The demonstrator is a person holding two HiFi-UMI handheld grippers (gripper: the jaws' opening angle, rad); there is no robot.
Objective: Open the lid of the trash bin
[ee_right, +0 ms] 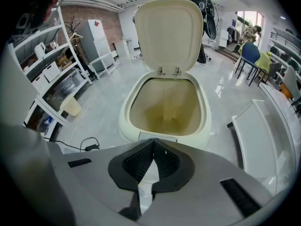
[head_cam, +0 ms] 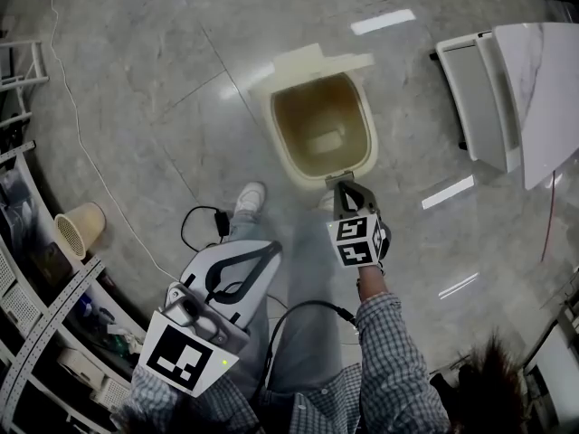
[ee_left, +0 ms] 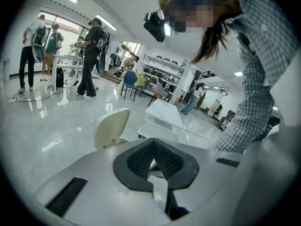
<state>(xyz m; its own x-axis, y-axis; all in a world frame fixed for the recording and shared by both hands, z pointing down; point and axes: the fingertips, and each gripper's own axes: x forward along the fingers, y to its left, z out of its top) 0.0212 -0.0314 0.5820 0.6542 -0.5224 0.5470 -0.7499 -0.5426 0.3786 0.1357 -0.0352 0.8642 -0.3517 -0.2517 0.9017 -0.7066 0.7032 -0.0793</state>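
Note:
The cream trash bin (head_cam: 371, 143) stands on the grey floor with its lid (head_cam: 312, 66) swung up and back, and its hollow inside shows. In the right gripper view the lid (ee_right: 168, 32) stands upright behind the bin's rim (ee_right: 123, 119). My right gripper (head_cam: 344, 184) is shut with nothing in it, its tips right at the bin's near edge by the front pedal (ee_right: 157, 136). My left gripper (head_cam: 273, 250) is also shut and empty, held low by the person's legs, away from the bin. The left gripper view catches the raised lid (ee_left: 112, 127) from the side.
A white bench (head_cam: 502, 89) stands right of the bin. Metal shelving (head_cam: 36, 315) and a small beige basket (head_cam: 80, 229) line the left. A black cable with adapter (head_cam: 217, 221) and the person's shoe (head_cam: 251, 197) lie near the bin. People (ee_left: 89, 55) stand far off.

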